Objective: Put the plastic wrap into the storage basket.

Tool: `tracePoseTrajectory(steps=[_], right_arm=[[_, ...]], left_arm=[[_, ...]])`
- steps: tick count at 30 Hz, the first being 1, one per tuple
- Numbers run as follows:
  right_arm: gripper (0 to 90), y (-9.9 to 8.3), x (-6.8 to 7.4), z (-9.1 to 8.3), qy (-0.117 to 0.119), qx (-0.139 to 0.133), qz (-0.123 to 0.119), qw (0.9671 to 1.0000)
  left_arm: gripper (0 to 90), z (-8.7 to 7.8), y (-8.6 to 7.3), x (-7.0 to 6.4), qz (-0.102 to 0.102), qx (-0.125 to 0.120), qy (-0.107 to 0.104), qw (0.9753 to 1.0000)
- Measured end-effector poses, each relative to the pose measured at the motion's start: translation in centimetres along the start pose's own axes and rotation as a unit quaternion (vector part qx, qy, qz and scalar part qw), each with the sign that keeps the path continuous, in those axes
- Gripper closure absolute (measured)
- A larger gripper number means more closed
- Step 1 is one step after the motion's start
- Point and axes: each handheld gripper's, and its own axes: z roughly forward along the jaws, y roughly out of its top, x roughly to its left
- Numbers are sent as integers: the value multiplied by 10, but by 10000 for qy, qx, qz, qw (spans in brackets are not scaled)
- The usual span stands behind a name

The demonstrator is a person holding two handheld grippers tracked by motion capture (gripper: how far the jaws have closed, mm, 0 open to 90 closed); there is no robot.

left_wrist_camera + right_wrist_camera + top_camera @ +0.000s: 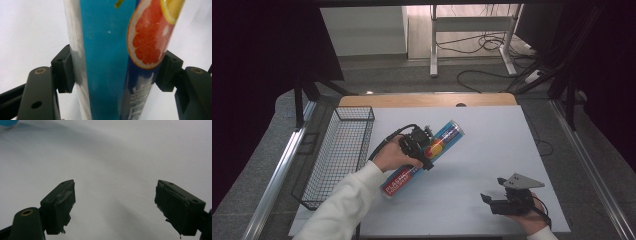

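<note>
A long blue tube (424, 157) with fruit pictures and a silver end lies slantwise on the white board. My left gripper (424, 150) is shut on its middle. In the left gripper view both pads (65, 68) press the blue tube (112, 60) from either side, and a cut orange-red fruit is printed on it. My right gripper (492, 190) rests low near the board's front right, jaws wide apart. In the right gripper view the right gripper (115, 205) has only bare white board between its taped pads (61, 202).
A black wire basket (339, 150) stands along the left edge of the white board (492, 145). A wooden table edge (427, 100) runs behind the board. Beyond it are desk legs and cables (482, 45) on the floor.
</note>
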Motion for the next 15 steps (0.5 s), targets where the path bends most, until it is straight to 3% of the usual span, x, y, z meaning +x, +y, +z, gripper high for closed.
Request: tracePoseTrajectory(steps=[5, 15], right_arm=[[170, 0, 0, 0, -6, -18, 0, 10000], [169, 0, 0, -1, -6, -30, 15, 10000]], left_arm=[[320, -2, -1, 1, -60, -52, 47, 10000], [320, -36, -3, 5, -95, -229, 24, 9997]])
